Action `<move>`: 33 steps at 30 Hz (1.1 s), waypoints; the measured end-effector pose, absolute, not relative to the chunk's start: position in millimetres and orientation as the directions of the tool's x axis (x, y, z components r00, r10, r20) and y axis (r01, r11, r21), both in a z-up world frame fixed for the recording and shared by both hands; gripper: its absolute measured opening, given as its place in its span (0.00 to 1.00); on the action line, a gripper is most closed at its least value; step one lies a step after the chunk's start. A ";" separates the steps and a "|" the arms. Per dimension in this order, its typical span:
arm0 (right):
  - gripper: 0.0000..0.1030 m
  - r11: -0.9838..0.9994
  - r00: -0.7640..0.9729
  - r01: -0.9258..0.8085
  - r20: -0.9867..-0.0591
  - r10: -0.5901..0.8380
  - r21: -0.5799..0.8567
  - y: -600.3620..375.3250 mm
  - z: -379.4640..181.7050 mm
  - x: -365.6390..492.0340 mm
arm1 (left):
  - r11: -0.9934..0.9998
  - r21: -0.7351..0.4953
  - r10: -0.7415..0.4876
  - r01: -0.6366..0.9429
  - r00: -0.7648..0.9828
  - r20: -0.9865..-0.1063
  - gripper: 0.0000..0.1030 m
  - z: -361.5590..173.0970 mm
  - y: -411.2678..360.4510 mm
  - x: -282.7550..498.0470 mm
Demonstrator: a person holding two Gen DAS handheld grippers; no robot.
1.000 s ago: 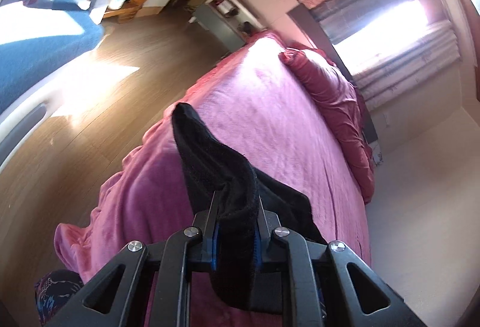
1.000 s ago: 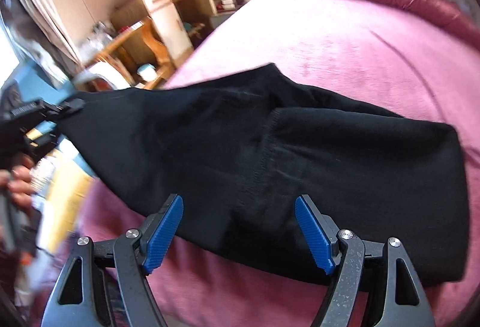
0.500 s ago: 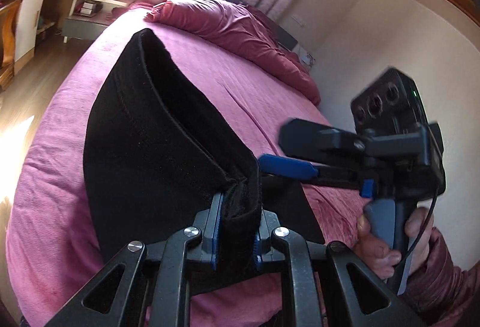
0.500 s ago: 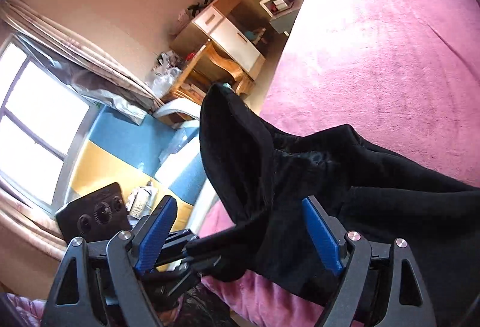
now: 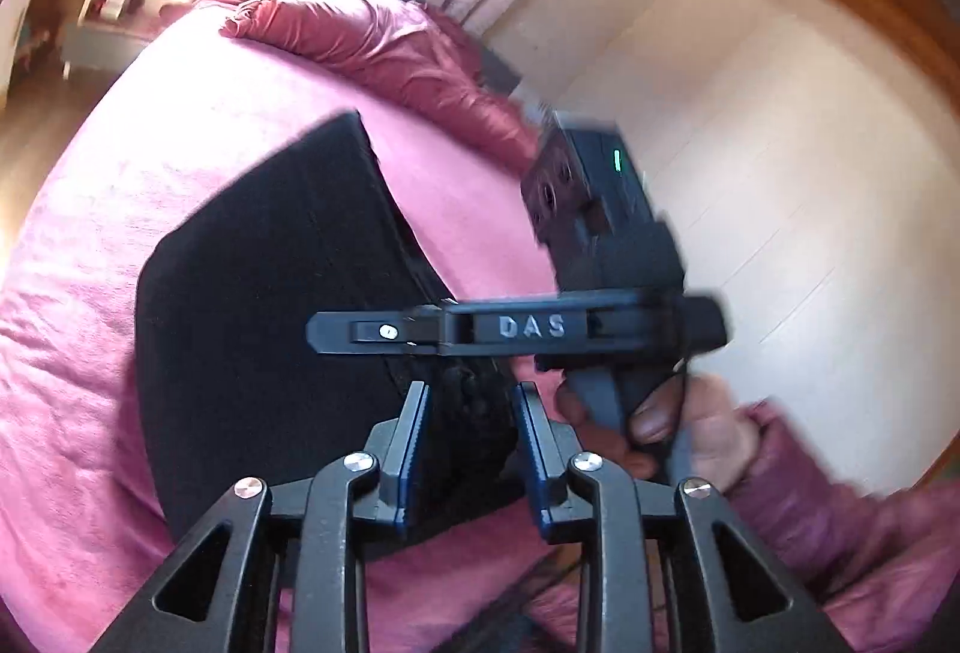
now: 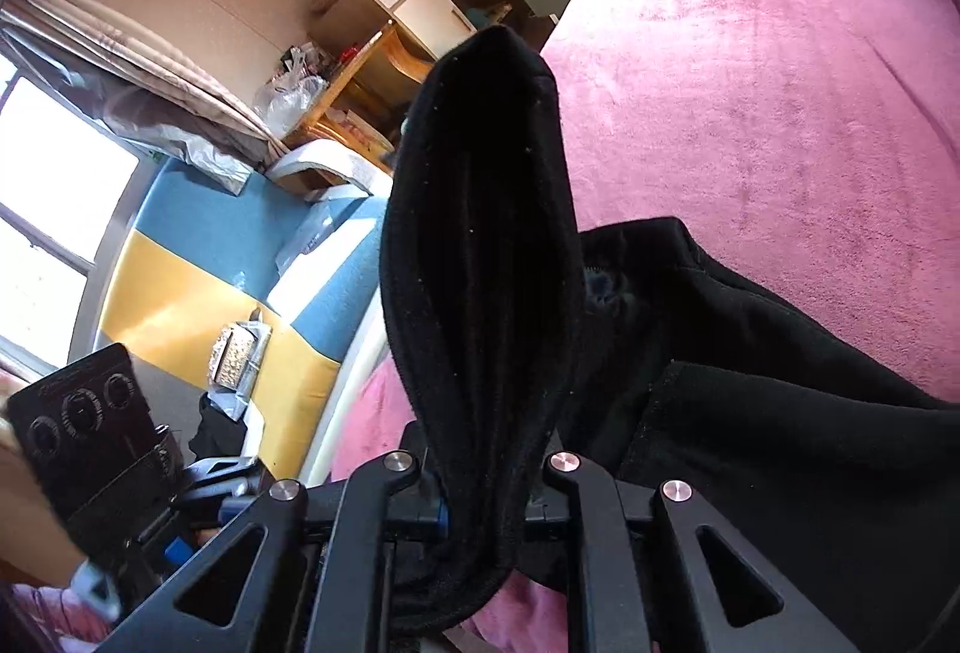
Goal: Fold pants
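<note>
**Ana:** Since a second ago the grip on the cloth has changed hands: the right gripper (image 6: 480, 509), which stood wide over the flat pants (image 6: 480, 245), is closing, and its pads already pinch a thick bunched fold of the black cloth. The left gripper (image 5: 471, 449), which was clamped on the cloth, is opening, its blue pads parted with the fold loose between them.

**Ben:** Where do the pants lie?

**Ana:** On the pink bed (image 5: 90, 353), at its near edge. In the left wrist view one doubled panel lies flat and smooth. In the right wrist view one end rises from the pinching pads while the rest trails rumpled on the blanket.

**Ben:** How far along, by your reckoning?

**Ana:** Partway. I judge that one fold is made, since the cloth looks doubled. The raised end is not yet laid down, and the rumpled part needs smoothing. At least one more fold seems left before it is a neat bundle.

**Ben:** And that hand (image 5: 678, 425) beside the left tool?

**Ana:** It holds the right tool's handle, close beside.
</note>
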State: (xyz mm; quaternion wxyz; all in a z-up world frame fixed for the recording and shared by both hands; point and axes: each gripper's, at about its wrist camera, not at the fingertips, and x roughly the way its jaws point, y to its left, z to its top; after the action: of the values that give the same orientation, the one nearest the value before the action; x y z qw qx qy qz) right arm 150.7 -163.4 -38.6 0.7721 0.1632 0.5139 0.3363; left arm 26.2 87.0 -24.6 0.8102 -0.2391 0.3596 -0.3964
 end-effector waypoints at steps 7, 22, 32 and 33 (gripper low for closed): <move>0.13 0.697 0.338 -0.347 -0.610 0.717 0.628 -198.6 5.6 132.7 | 0.643 -0.719 -0.708 0.264 0.564 -0.426 0.29 -39.1 151.7 51.4; 0.13 0.802 0.501 -0.039 -0.682 0.532 0.596 -361.8 -51.0 83.8 | 0.718 -0.609 -0.696 0.338 0.374 -0.613 0.29 -90.7 38.3 63.1; 0.14 0.801 0.472 0.146 -0.753 0.459 0.581 -407.7 -141.4 79.2 | 0.737 -0.559 -0.663 0.381 0.243 -0.708 0.29 -124.4 -13.3 45.6; 0.15 0.793 0.479 0.148 -0.744 0.466 0.592 -408.3 -143.0 77.9 | 0.746 -0.546 -0.652 0.381 0.248 -0.717 0.29 -125.5 -14.1 44.0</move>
State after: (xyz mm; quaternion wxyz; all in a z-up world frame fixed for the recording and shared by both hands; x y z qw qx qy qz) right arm 77.9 -408.3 -143.0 0.8035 0.3064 0.5007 0.0991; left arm 44.0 -14.1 -125.5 0.7789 -0.1312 0.5160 -0.3313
